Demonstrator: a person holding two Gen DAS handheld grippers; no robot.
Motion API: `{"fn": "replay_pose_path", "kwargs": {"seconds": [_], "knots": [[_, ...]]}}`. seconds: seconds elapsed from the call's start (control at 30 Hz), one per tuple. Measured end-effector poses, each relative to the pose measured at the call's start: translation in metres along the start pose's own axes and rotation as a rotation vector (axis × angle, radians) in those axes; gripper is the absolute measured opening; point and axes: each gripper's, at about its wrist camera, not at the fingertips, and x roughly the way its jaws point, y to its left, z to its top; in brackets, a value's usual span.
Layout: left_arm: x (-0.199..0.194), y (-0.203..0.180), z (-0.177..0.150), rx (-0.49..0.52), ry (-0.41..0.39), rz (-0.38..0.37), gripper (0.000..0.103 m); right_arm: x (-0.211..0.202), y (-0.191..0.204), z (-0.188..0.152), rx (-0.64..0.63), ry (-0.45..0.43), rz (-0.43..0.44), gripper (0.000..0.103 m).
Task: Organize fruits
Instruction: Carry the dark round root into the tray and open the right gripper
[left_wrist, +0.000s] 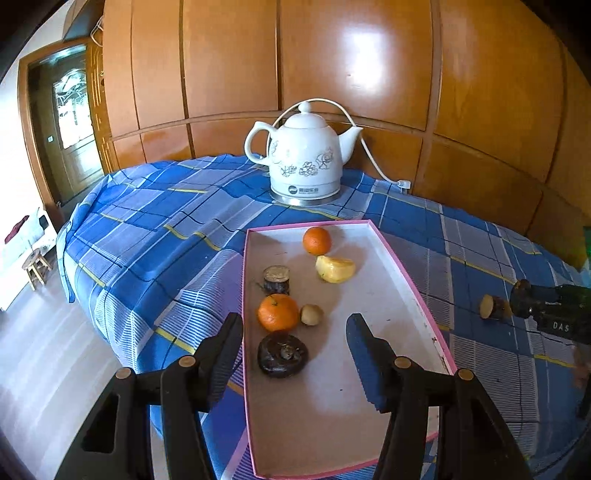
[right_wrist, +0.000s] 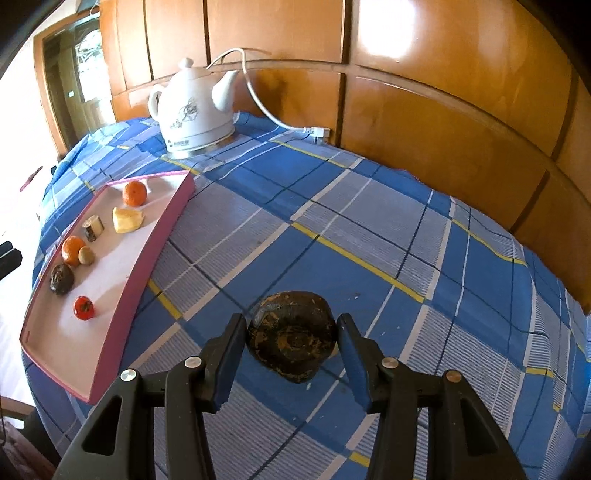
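A flat, dark brown fruit lies low over the blue checked cloth, and my right gripper is shut on it, a pad against each side. I cannot tell whether it rests on the cloth. In the left wrist view that gripper enters from the right edge. My left gripper hangs open over the pink-rimmed tray, with nothing between its fingers. In the tray lie two oranges, a yellow fruit wedge, a dark cut stub, a small tan fruit, another dark brown fruit and a small red fruit.
A white ceramic kettle stands on its base at the back of the table, its cord running to a plug by the wooden wall panels. The table edge drops off on the left to a pale floor with a small stool.
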Motion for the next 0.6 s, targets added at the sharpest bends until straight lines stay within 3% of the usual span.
{"fn": "replay_pose_path", "kwargs": {"seconds": [0.37,0.6], "knots": [[-0.013,0.020,-0.004,-0.023,-0.032,0.011,0.059,-0.009,0.073,0.025,-0.031,-0.008,0.171,0.051],[-0.013,0.036,-0.011,-0.060,-0.020,0.009,0.059,0.002,0.110,0.027,-0.027,0.041,0.269,0.051]]}}
